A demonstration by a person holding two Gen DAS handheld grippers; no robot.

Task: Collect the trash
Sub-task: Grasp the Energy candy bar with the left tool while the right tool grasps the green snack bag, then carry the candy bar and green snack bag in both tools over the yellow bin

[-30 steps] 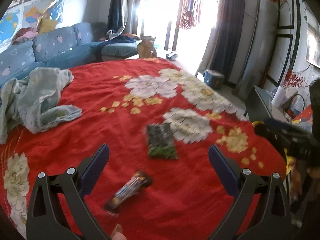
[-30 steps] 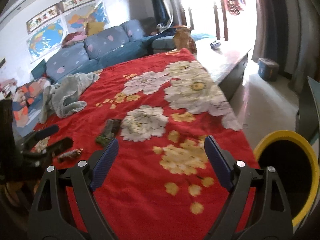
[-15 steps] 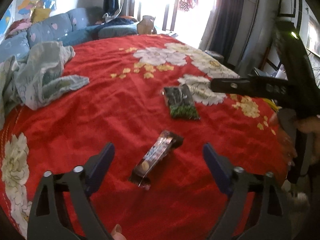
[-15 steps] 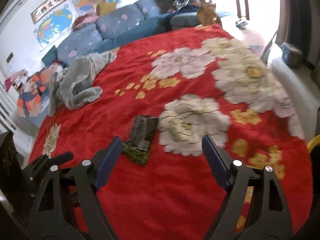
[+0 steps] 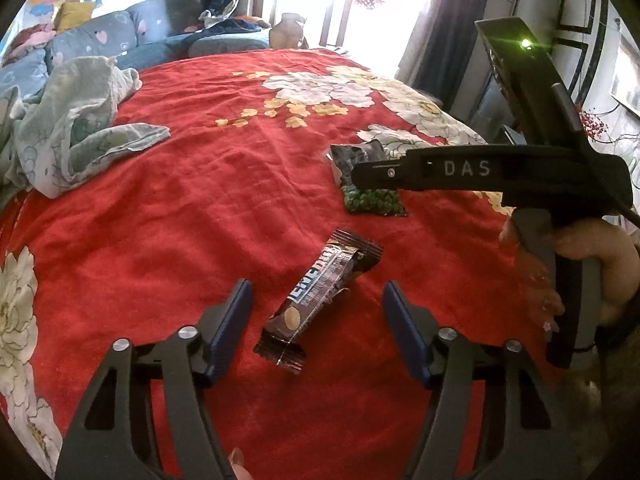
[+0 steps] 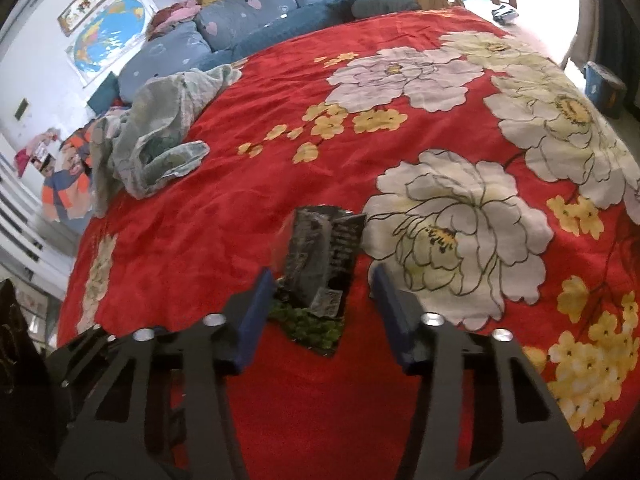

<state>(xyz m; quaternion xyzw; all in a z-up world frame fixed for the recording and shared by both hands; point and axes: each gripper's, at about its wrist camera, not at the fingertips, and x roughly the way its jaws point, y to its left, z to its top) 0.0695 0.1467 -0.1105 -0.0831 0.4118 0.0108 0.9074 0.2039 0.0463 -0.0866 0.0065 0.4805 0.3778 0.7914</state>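
Note:
A brown snack-bar wrapper (image 5: 320,300) lies on the red flowered cloth (image 5: 224,184). My left gripper (image 5: 316,320) is open, its blue fingers either side of the wrapper's near half, not touching it. A dark snack bag with green peas (image 6: 318,276) lies further right; it also shows in the left wrist view (image 5: 370,196), partly hidden by the right tool. My right gripper (image 6: 320,300) is open, its fingers either side of the bag's near end.
A crumpled pale green-grey cloth (image 5: 76,120) lies at the far left of the red cloth (image 6: 160,136). A blue sofa (image 6: 240,24) stands behind. A blue bin (image 6: 602,84) stands on the floor at the right.
Both grippers have moved forward and down. The left now straddles the bar wrapper, the right straddles the pea bag. Both sets of jaws have narrowed but stay open. The yellow-rimmed bin left the right view.

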